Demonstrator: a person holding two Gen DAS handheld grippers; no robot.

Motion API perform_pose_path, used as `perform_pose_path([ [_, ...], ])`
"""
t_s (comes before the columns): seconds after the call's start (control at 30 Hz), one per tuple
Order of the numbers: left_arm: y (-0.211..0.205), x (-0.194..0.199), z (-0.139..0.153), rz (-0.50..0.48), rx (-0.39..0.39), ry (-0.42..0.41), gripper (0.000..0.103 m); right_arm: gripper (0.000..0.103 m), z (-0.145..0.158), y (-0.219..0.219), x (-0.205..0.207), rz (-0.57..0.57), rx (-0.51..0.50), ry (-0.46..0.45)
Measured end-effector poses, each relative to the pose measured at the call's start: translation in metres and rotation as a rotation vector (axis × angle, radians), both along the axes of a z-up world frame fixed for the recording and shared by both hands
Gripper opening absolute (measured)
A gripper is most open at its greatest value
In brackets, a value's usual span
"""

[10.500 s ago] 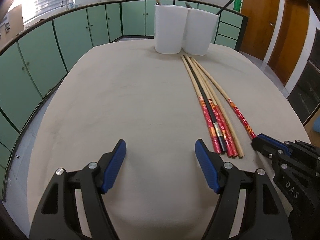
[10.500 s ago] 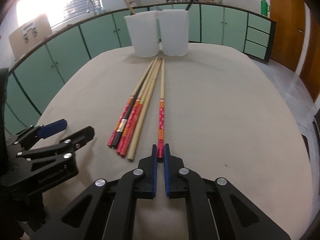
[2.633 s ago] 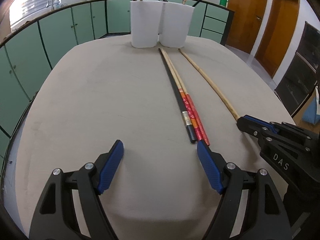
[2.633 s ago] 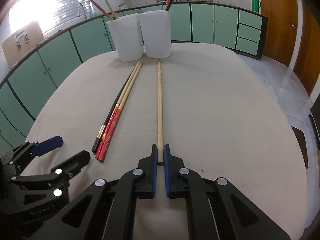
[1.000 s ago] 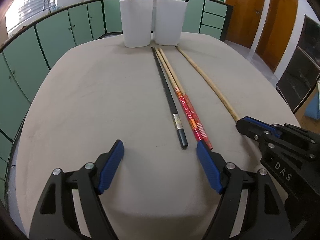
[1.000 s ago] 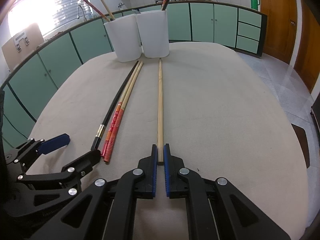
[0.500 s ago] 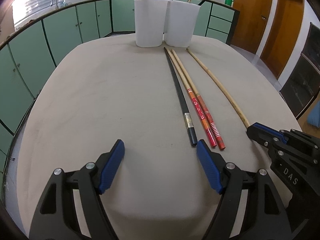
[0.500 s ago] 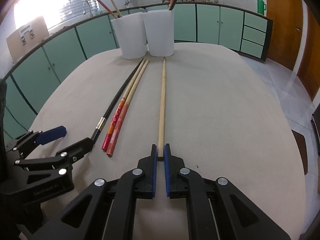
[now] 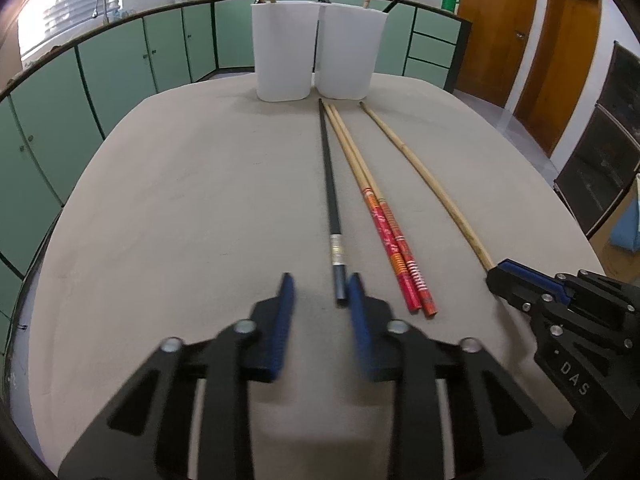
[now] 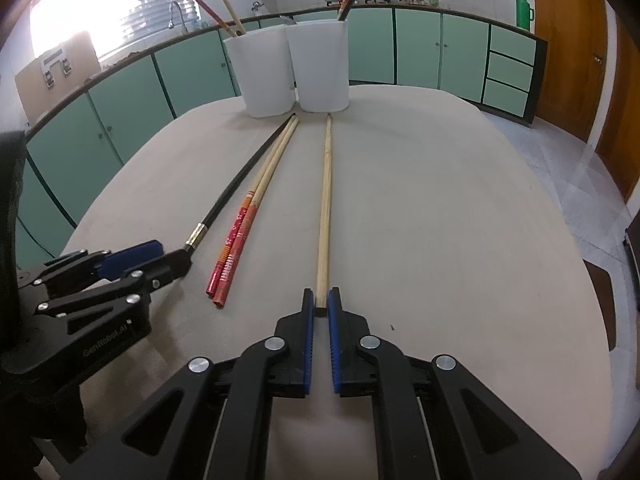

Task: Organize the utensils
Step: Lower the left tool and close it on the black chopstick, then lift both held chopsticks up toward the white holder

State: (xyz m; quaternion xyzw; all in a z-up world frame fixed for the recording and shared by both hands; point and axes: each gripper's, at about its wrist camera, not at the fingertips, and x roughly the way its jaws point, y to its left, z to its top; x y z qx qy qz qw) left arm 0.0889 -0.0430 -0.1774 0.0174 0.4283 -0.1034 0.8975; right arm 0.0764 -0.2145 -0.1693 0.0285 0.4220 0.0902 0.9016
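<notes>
Several long chopsticks lie on the beige table. A black chopstick [image 9: 331, 200] runs toward me; my left gripper [image 9: 320, 292] is half closed around its near end, jaws blurred, right pad against the tip, a gap on the left. Two red-handled chopsticks [image 9: 390, 240] lie just right of it. My right gripper [image 10: 318, 300] is shut on the near end of a plain wooden chopstick [image 10: 325, 200], which rests on the table. Two white holders [image 9: 284, 50] [image 9: 348, 52] stand at the far edge with chopsticks in them.
The table [image 9: 180, 220] has a rounded edge, with green cabinets [image 9: 112, 72] around it and wooden doors [image 9: 560, 40] at the right. The right gripper's body [image 9: 580, 320] shows at the lower right of the left wrist view.
My left gripper's jaws have closed in from wide open and moved right onto the black chopstick's near end. The right gripper stays shut on the wooden chopstick.
</notes>
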Motion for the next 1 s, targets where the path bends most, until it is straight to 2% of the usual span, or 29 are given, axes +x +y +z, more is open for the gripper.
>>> perform_pose_path([
  [0.1, -0.001, 0.000, 0.000, -0.009, -0.009, 0.001, 0.013, 0.008, 0.000, -0.001, -0.003, 0.005, -0.006, 0.000],
  [0.23, 0.002, -0.004, -0.001, -0.007, -0.027, 0.005, 0.013, 0.013, 0.000, 0.000, -0.007, 0.031, -0.020, -0.004],
  [0.5, 0.005, 0.001, -0.001, -0.004, -0.059, 0.015, 0.015, 0.013, 0.000, -0.002, -0.004, 0.021, -0.018, -0.003],
  [0.6, 0.006, 0.003, -0.001, -0.009, -0.070, 0.016, 0.020, 0.013, 0.000, -0.001, 0.000, 0.013, -0.016, -0.001],
  [0.67, 0.006, 0.003, 0.000, -0.014, -0.070, 0.012, 0.029, 0.013, 0.000, 0.001, 0.001, 0.014, -0.018, 0.000],
  [0.73, 0.005, 0.003, -0.001, -0.021, -0.072, 0.011, 0.033, 0.013, 0.000, 0.001, 0.002, 0.016, -0.019, 0.002],
  [1.0, 0.005, 0.008, 0.000, -0.014, -0.065, 0.009, 0.035, 0.013, 0.000, -0.001, 0.002, 0.012, 0.000, 0.006],
])
